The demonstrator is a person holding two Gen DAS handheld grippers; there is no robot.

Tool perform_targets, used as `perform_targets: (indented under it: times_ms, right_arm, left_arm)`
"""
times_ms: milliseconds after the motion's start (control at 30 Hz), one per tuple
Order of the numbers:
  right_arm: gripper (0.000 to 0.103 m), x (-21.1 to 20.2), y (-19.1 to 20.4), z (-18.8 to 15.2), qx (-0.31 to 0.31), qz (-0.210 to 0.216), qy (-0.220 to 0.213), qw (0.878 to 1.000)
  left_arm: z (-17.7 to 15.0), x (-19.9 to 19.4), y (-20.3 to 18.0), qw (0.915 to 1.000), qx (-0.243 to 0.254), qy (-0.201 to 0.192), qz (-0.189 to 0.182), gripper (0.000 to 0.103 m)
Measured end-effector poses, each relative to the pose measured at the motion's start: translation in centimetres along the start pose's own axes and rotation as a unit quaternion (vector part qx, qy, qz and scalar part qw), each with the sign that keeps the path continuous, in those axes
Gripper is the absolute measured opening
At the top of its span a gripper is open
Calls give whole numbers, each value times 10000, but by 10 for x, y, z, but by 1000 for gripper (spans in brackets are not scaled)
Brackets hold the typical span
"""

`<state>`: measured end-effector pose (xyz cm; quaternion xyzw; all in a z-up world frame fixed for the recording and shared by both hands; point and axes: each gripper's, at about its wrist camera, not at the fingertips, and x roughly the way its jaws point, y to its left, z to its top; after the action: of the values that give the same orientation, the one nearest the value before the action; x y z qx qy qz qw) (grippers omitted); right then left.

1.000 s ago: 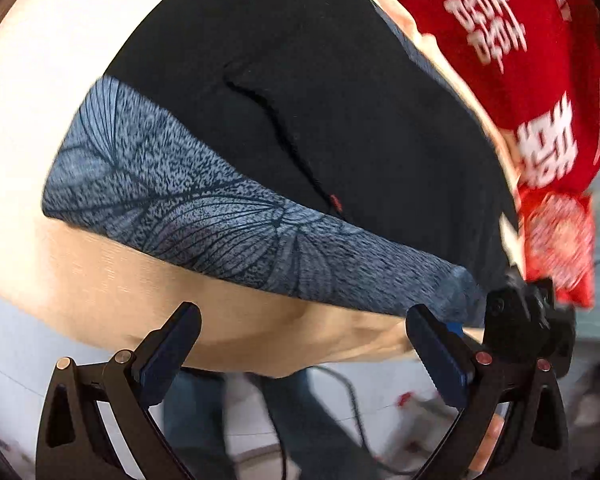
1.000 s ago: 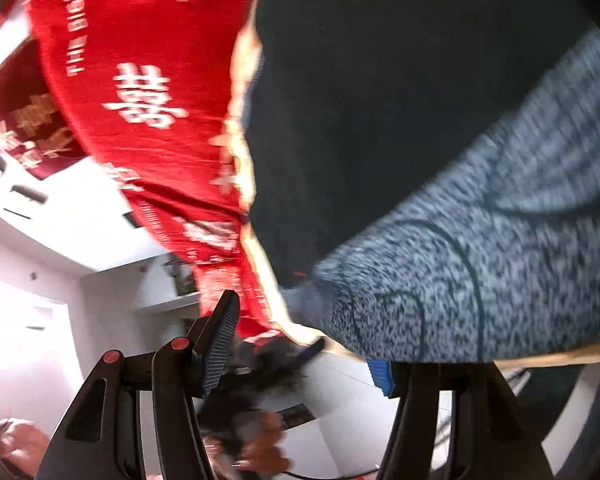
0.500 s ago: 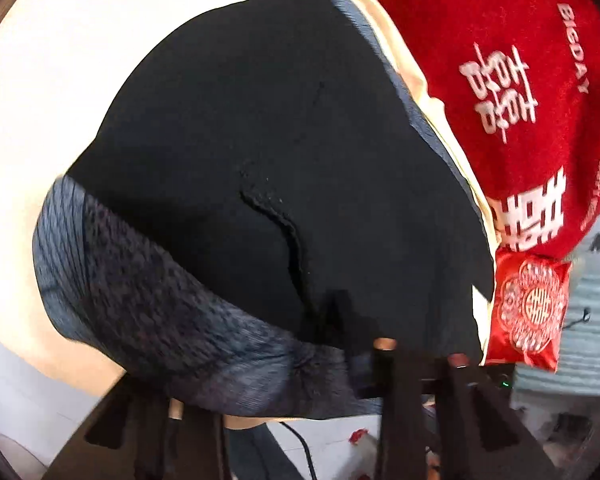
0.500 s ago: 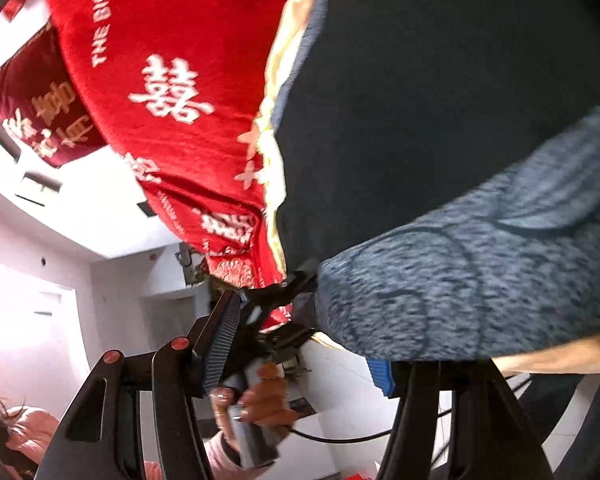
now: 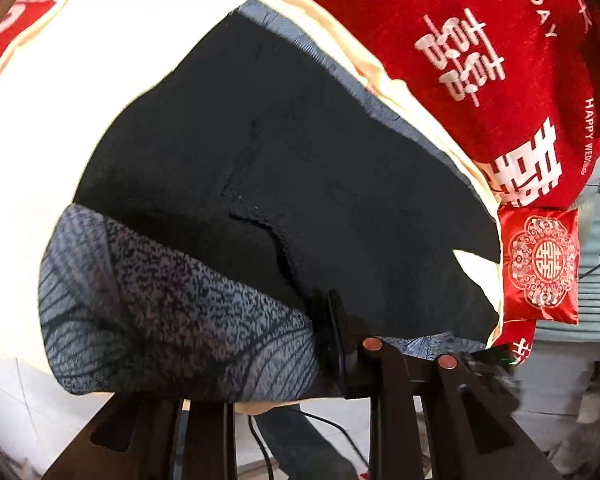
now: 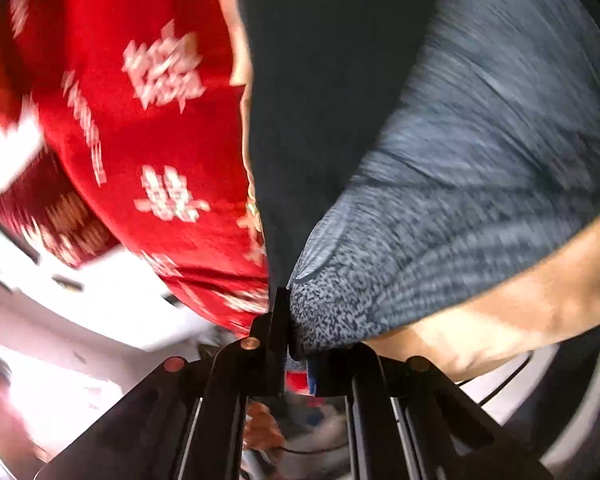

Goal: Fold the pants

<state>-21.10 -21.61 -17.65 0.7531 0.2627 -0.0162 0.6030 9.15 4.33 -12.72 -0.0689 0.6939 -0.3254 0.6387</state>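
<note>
The pants (image 5: 292, 184) are black with a grey-blue leaf-patterned waistband (image 5: 172, 312) and lie spread on a cream sheet (image 5: 60, 140). My left gripper (image 5: 320, 344) is shut on the waistband's near edge, and cloth bunches over its fingers. In the right wrist view the waistband (image 6: 440, 216) and black cloth (image 6: 316, 120) fill the frame. My right gripper (image 6: 288, 320) is shut on the waistband's corner. The left finger of the left gripper is hidden under cloth.
A red blanket with white characters (image 5: 480, 60) lies beyond the pants; it also shows in the right wrist view (image 6: 132, 128). A small red embroidered pillow (image 5: 540, 264) sits at the bed's right edge. The bed's near edge, white floor and a cable (image 5: 320, 432) are below the grippers.
Both grippers were open a second ago. The left closed on the waistband half a second ago, and the right has closed on its corner since. The waistband has lifted and bunched.
</note>
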Motion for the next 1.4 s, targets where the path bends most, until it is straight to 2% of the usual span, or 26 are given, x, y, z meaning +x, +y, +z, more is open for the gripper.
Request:
perform_targets:
  times_ms: [133, 233, 433, 633, 700, 733, 800, 867, 900, 933, 967, 1000, 1033, 1067, 1167, 1233, 1300, 1400]
  right_arm:
    - [8, 2, 71, 21, -961, -787, 354, 9916]
    - [8, 14, 108, 46, -1393, -1097, 626, 9822]
    - [11, 58, 159, 133, -1840, -1648, 1232, 9612]
    - [12, 137, 163, 231, -2078, -2240, 1925, 9325]
    - [12, 161, 153, 258, -2042, -2419, 2034, 9265]
    - [12, 173, 143, 271, -1953, -2535, 2070, 9245]
    - [12, 188, 129, 289, -1833, -2674, 2079, 9229]
    - [13, 194, 122, 298, -1705, -2662, 2093, 9254]
    - [18, 194, 123, 299, -1660, -2622, 2108, 9270]
    - [24, 192, 125, 298, -1657, -2539, 2138, 9286]
    - [44, 189, 132, 295, -1739, -2436, 2156, 9295]
    - [70, 186, 139, 294, -1807, -2354, 2154, 9303]
    - [80, 183, 148, 292, -1862, -2255, 2130, 9322]
    - [83, 176, 158, 289, -1942, -2237, 2026, 9334]
    - [83, 163, 186, 276, -2280, -2216, 1914, 9286]
    - [79, 164, 198, 265, -2540, -2183, 1974, 9214]
    - [70, 178, 201, 249, -2910, -2434, 2210, 8985]
    - [65, 202, 183, 238, -3404, -3080, 2417, 8549]
  left_arm:
    - [17, -18, -21, 9997, 195, -166, 62, 26]
    - [43, -24, -45, 9987, 384, -310, 134, 26]
    - [114, -12, -77, 9957, 457, -668, 450, 26]
    - [187, 41, -77, 9909, 292, -877, 977, 27]
    - [203, 62, -67, 9882, 131, -900, 1230, 37]
    - [210, 74, -59, 9857, 7, -927, 1410, 47]
    - [218, 87, -53, 9840, -157, -965, 1487, 49]
    - [223, 89, -48, 9833, -289, -967, 1515, 50]
    - [224, 87, -49, 9832, -302, -967, 1521, 51]
    - [223, 81, -52, 9827, -275, -974, 1550, 56]
    - [221, 74, -54, 9811, -237, -1012, 1629, 70]
    - [220, 66, -57, 9783, -199, -1095, 1746, 76]
    - [216, 50, -61, 9748, -168, -1270, 1827, 78]
    - [215, 41, -62, 9740, -164, -1324, 1829, 78]
    - [209, 23, -68, 9708, -118, -1351, 1977, 78]
    - [206, 31, -73, 9695, 136, -1190, 2139, 78]
    - [205, 52, -75, 9683, 263, -1009, 2268, 78]
    - [206, 94, -78, 9681, 275, -819, 2351, 78]
